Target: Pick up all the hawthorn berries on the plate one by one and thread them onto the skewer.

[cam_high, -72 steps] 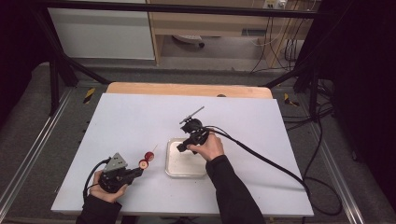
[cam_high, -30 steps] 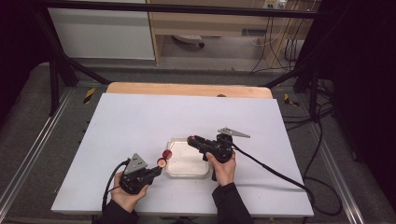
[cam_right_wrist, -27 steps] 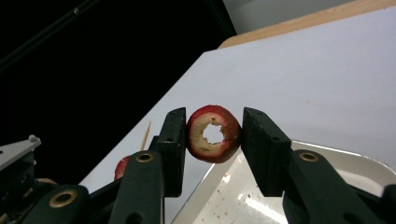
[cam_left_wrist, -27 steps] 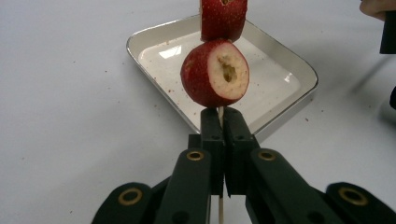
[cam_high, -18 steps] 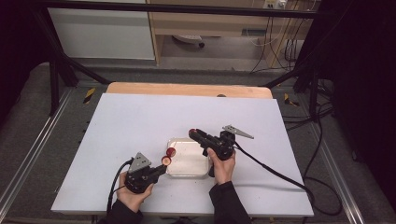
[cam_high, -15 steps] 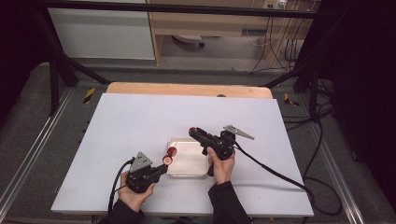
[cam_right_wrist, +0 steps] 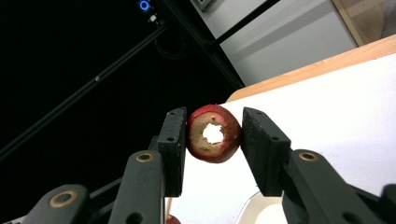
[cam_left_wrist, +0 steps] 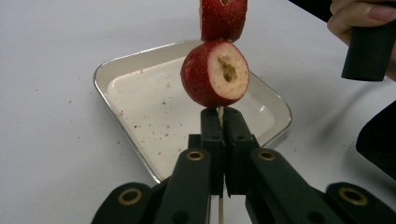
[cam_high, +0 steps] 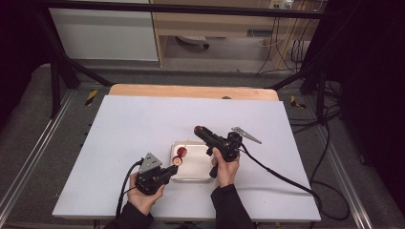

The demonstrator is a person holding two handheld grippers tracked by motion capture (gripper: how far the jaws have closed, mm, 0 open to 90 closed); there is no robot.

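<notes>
Left gripper [cam_high: 168, 171] is clamped shut on a thin skewer [cam_left_wrist: 219, 212], keeping its two threaded hawthorns [cam_left_wrist: 215, 72] over the tray [cam_left_wrist: 116, 70]. Right gripper [cam_right_wrist: 214, 140] pinches a cored hawthorn [cam_right_wrist: 214, 133], hole exposed, probably for threading, at about two o'clock from the skewer tip.

L fingers [cam_left_wrist: 223, 140] clamped, R fingers [cam_right_wrist: 175, 149] gripping.

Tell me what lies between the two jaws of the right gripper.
A cored red fruit piece, hole facing the camera, sits between the right gripper's jaws in the right gripper view.
</notes>
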